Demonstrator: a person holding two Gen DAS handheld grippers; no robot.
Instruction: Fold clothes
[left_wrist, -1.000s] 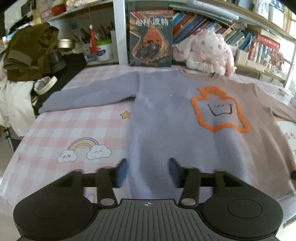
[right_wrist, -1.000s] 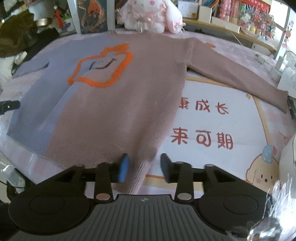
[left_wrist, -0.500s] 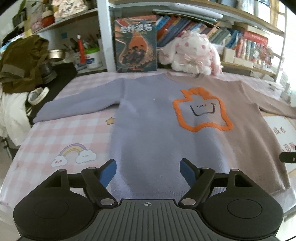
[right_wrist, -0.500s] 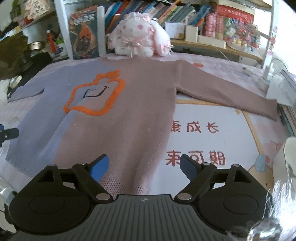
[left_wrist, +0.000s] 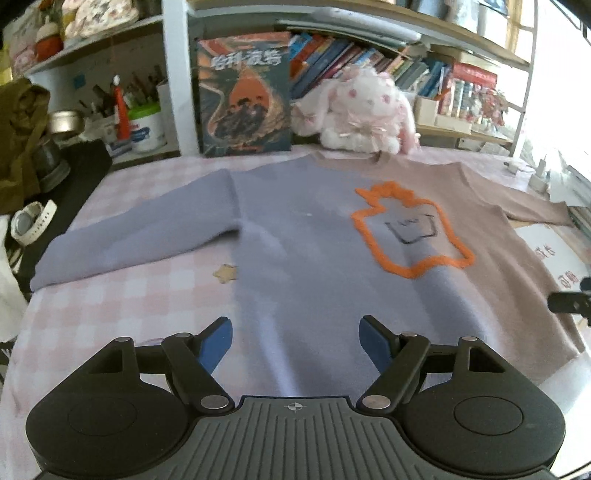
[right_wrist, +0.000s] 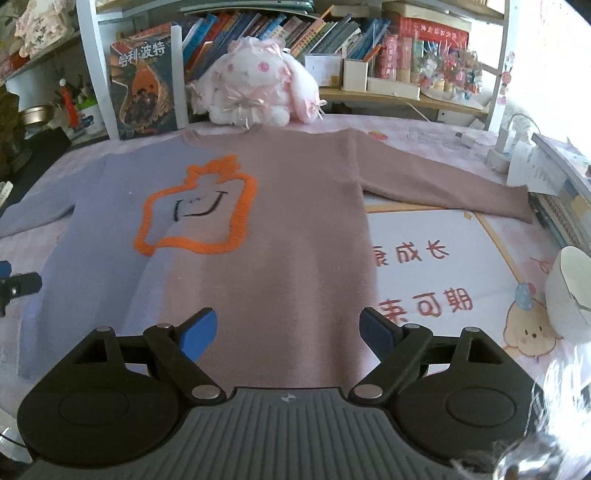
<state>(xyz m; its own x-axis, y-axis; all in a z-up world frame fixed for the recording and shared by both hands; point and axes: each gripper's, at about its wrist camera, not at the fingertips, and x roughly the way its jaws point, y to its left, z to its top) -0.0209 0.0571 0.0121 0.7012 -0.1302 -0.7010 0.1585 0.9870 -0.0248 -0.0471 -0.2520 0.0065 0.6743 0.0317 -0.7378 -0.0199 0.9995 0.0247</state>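
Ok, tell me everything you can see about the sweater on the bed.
The sweater is a soft knit, lavender on one half and dusty pink on the other, with a fuzzy orange outline around a small drawn face on the chest. It lies flat and face up on the patterned sheet, both long sleeves spread outward, collar toward the plush bunny. Both grippers hover open near its hem, not touching it.

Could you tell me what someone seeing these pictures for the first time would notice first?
A two-tone sweater, lilac and dusty pink, lies spread flat across the table with an orange outlined figure on its chest. Behind its collar a pink-and-white plush rabbit sits beside an upright book. Both tools, left and right, are open near the hem.
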